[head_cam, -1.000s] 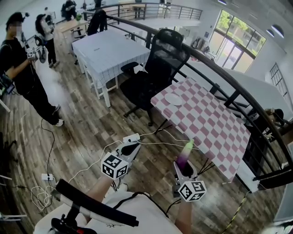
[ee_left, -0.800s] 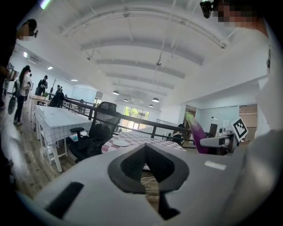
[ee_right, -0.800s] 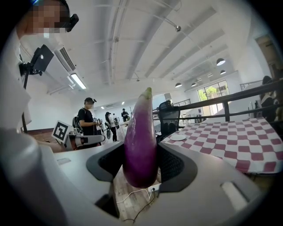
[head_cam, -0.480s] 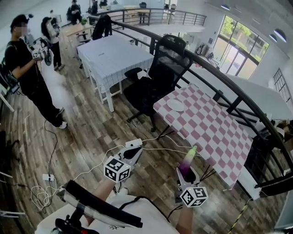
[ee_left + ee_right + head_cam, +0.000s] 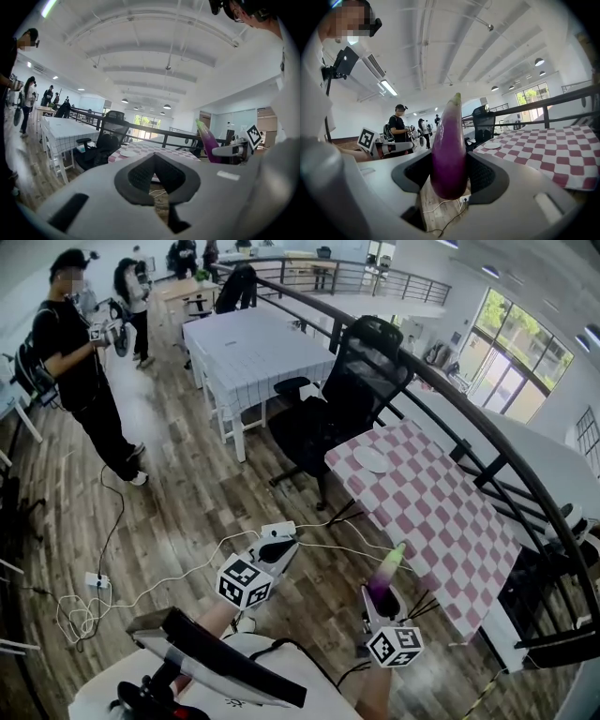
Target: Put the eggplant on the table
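The eggplant (image 5: 386,570) is purple with a pale green tip and stands upright. My right gripper (image 5: 380,593) is shut on its lower part, low in the head view. In the right gripper view the eggplant (image 5: 449,150) fills the gap between the black pads. The red-and-white checkered table (image 5: 441,512) lies ahead and to the right, apart from the eggplant. My left gripper (image 5: 277,546) hovers over the wooden floor to the left, its jaws together with nothing in them. From the left gripper view the eggplant (image 5: 207,139) shows at the right.
A white plate (image 5: 369,459) sits at the checkered table's far end, and a black office chair (image 5: 337,399) stands beside it. A power strip (image 5: 278,529) and cables lie on the floor. A white table (image 5: 253,348), a person (image 5: 80,371) and a dark railing (image 5: 487,442) are around.
Both grippers keep their places and the eggplant stays upright in the right one. The head view has swung a little, so the room sits lower and further right in the picture.
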Motion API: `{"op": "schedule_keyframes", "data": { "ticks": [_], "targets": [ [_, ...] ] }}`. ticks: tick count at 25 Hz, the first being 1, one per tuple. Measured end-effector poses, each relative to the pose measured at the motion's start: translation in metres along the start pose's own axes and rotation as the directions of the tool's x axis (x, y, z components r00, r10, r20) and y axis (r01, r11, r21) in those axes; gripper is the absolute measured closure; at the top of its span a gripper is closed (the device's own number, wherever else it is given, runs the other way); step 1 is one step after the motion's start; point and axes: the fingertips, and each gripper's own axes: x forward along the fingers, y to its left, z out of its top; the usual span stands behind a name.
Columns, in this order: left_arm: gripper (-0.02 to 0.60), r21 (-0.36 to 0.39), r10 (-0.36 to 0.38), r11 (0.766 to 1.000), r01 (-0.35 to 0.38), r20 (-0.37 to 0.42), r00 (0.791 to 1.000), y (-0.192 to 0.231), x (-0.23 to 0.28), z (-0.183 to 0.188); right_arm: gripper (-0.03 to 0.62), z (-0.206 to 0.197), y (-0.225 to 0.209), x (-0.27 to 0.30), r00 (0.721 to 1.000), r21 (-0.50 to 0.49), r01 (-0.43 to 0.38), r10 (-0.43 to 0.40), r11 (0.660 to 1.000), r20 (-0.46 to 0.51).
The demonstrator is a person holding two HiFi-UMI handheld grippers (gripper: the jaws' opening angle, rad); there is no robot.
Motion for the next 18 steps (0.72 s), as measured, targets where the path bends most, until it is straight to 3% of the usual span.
{"op": "schedule_keyframes", "data": {
  "ticks": [12,18],
  "targets": [
    [0.575,0.016,0.050,0.999,-0.050,-0.002,0.999,-0.040,-0.001,-0.014,0.358,-0.012,-0.016,-0.022,0.998,-0.009,-0.068,0.067,0.998,-0.021],
    [0.575,0.020,0.066,0.998,-0.065,-0.013,0.998,-0.056,0.004,-0.021,0.358,-0.016,-0.028,-0.040,0.998,0.009,-0.058,0.058,0.998,-0.007]
  ]
}}
